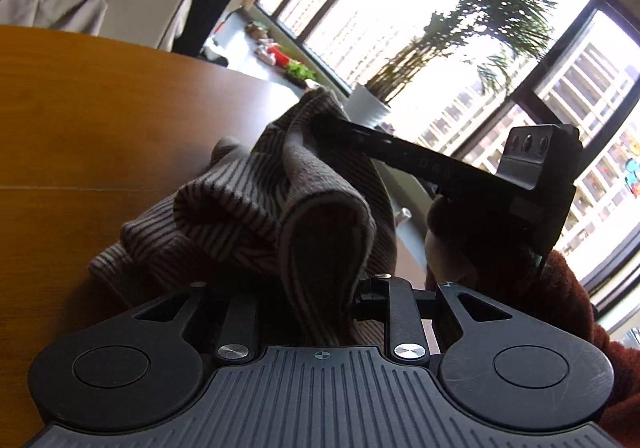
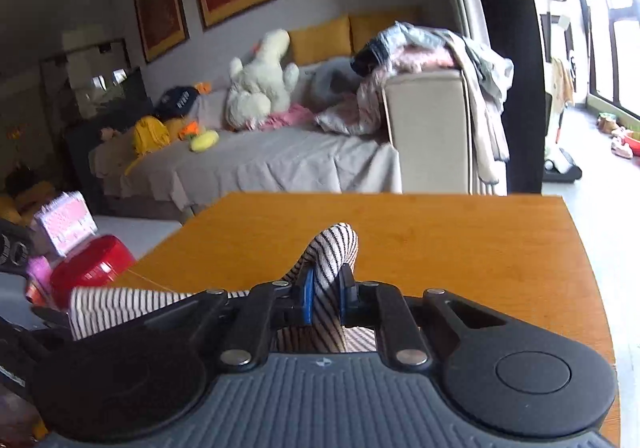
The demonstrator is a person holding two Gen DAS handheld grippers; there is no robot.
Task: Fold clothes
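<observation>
Left gripper (image 1: 320, 288) clamps striped garment (image 1: 256, 208) (bunched); right gripper (image 2: 326, 288) pinches same garment above table (image 2: 460, 248).

L gripper (image 1: 320, 288): jaws drawn in close, clamped on a bunch of the striped garment (image 1: 256, 208), fabric bulging up betw them. Tool sits low, pointing fwd.

R gripper (image 2: 325, 298): blue pads (image 2: 307, 298) pinched tight on a fold of the same cloth, level and low. In the left wrist view the R gripper (image 1: 320, 126) comes in from the right side, tilted, fingers stretched out to the cloth's far end; a hand (image 1: 448, 244) wraps its handle, rust-brown sleeve (image 1: 580, 296) behind it.
</observation>
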